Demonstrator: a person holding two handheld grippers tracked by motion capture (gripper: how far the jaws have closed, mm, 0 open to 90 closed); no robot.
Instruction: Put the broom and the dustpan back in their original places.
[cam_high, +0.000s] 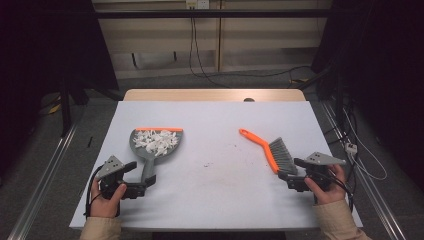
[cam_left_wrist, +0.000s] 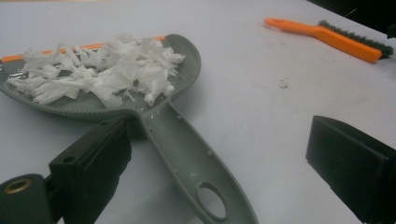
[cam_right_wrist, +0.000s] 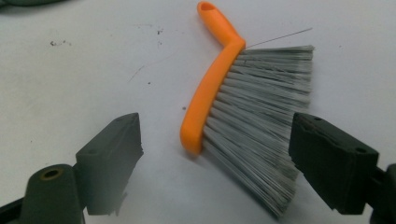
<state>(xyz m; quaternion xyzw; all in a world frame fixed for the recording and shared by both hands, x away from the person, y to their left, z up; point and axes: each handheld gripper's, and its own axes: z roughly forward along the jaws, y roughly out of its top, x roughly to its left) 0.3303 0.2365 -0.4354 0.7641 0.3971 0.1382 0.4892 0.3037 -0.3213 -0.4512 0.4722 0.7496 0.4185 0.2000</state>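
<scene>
A grey dustpan (cam_high: 150, 150) with an orange lip lies left of centre on the white table, holding a heap of white shreds (cam_high: 156, 141). Its handle (cam_left_wrist: 187, 158) runs back between the jaws of my left gripper (cam_high: 136, 186), which stands open around it without touching. In the left gripper view the shreds (cam_left_wrist: 107, 72) fill the pan. An orange hand brush (cam_high: 270, 150) with grey bristles lies flat at the right. My right gripper (cam_high: 294, 177) is open just behind the brush head (cam_right_wrist: 252, 116), jaws wide on either side of it, nothing held.
The white board (cam_high: 215, 200) covers a wooden table whose far edge shows behind. A few dark specks (cam_high: 220, 162) dot the middle. Cables and metal rails run along the floor on both sides and behind.
</scene>
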